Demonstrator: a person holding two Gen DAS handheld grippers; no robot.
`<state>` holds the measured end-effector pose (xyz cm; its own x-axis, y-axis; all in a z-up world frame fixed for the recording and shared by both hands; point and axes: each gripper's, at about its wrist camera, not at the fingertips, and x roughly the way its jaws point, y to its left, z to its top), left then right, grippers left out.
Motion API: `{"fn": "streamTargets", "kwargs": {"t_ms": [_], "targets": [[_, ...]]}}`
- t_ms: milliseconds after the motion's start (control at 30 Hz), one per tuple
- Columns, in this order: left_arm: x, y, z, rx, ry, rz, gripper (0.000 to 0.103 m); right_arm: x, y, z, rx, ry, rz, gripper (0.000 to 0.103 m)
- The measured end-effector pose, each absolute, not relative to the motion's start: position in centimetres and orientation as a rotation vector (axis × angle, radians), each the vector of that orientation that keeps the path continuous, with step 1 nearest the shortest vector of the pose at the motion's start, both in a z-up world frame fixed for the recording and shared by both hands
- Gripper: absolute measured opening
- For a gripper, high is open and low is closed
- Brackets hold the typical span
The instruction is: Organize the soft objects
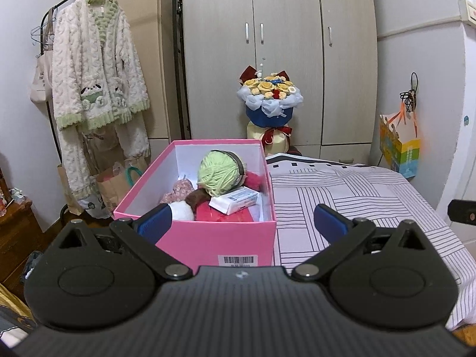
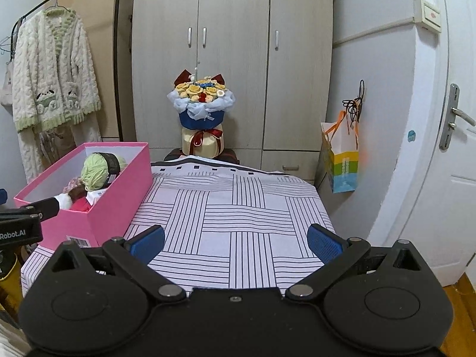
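A pink box (image 1: 226, 238) (image 2: 119, 196) stands on the left of a striped tablecloth (image 1: 357, 208) (image 2: 238, 208). Inside it lie a green yarn ball (image 1: 218, 177) (image 2: 95, 170), a white tissue pack (image 1: 235, 200), pink and red soft items (image 1: 229, 215), a floral pouch (image 1: 178, 192) and a white fluffy piece (image 1: 181, 211). My left gripper (image 1: 242, 223) is open just in front of the box's near wall, with nothing between its fingers. Over the bare cloth to the right of the box, my right gripper (image 2: 236, 244) is open and holds nothing.
A flower bouquet (image 1: 269, 101) (image 2: 202, 110) stands behind the table before a wardrobe (image 2: 232, 44). A fluffy robe (image 1: 98, 68) hangs on a rack at left, with paper bags (image 1: 116, 181) on the floor below. A colourful bag (image 2: 342, 157) hangs beside a white door (image 2: 440, 148).
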<state>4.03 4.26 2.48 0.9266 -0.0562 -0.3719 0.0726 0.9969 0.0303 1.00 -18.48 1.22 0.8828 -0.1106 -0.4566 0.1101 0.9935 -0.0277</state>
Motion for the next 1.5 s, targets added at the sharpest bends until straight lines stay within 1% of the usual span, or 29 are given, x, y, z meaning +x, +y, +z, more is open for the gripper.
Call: {"fn": "streamTargets", "kwargs": {"t_ms": [1500], "targets": [[3.4, 4.8, 2.1, 0.066, 0.405, -0.082, 0.103, 0.1, -17.8, 0.4, -0.035, 0.427, -0.143, 0.103]]}}
